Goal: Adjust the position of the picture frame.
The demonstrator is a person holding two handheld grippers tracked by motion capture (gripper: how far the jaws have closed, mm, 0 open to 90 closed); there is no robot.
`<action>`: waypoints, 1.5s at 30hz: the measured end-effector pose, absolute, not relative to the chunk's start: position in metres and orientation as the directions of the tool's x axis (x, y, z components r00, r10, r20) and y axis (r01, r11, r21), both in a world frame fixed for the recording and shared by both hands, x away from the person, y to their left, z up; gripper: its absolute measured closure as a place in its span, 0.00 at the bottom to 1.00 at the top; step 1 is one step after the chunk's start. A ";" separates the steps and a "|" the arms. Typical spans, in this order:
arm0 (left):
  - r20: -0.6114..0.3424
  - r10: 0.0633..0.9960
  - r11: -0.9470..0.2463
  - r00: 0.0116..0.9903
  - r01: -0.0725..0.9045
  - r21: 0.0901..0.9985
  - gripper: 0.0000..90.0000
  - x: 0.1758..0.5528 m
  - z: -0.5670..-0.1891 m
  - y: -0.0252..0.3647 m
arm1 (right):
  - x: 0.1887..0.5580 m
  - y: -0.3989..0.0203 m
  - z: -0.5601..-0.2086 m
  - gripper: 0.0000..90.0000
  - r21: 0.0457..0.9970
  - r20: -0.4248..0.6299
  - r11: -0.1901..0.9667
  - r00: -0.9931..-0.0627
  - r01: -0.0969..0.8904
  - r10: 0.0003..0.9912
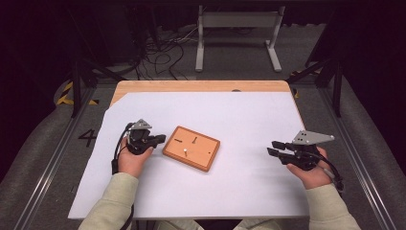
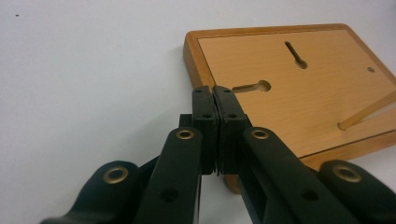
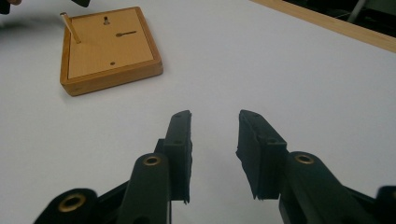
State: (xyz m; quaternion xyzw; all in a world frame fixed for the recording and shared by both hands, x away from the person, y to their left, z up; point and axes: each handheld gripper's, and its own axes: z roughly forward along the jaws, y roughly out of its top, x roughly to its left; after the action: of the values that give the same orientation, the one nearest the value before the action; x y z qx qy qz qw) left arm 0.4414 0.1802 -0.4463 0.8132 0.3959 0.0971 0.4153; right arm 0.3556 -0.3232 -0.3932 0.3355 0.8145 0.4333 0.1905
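Wooden rectangular board (image 1: 191, 148) with slots and a thin upright peg (image 1: 185, 152) lies at three o'clock of the pressed-together left gripper (image 1: 161, 139); right gripper (image 1: 272, 148), spread, sits well apart.

Board (image 1: 191, 148) lies mid-table on the sheet (image 1: 239, 115); a peg (image 1: 185, 153) stands in it. Left gripper (image 1: 160, 139) just beside its left edge; right gripper (image 1: 274, 147) well apart, rightward.
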 end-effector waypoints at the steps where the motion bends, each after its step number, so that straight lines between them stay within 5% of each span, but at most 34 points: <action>1: -0.176 0.728 -0.340 0.662 0.572 0.747 0.98 0.442 -0.447 0.179 | 0.355 -0.324 -0.394 0.73 0.834 -0.017 0.397 -0.700 0.384 0.714; 29: -0.234 0.672 -0.378 0.703 0.598 0.707 1.00 0.437 -0.459 0.181 | 0.356 -0.325 -0.393 0.72 0.836 -0.015 0.394 -0.702 0.382 0.712; 45: -0.216 0.542 -0.512 0.812 0.522 0.682 1.00 0.404 -0.450 0.132 | 0.357 -0.326 -0.390 0.71 0.840 -0.002 0.384 -0.706 0.383 0.708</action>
State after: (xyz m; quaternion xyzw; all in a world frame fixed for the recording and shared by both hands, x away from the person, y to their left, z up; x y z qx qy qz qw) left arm 0.4038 0.1317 -0.4497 0.8693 0.3059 0.0126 0.3880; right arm 0.3565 -0.3255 -0.3903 0.3362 0.8114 0.4414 0.1839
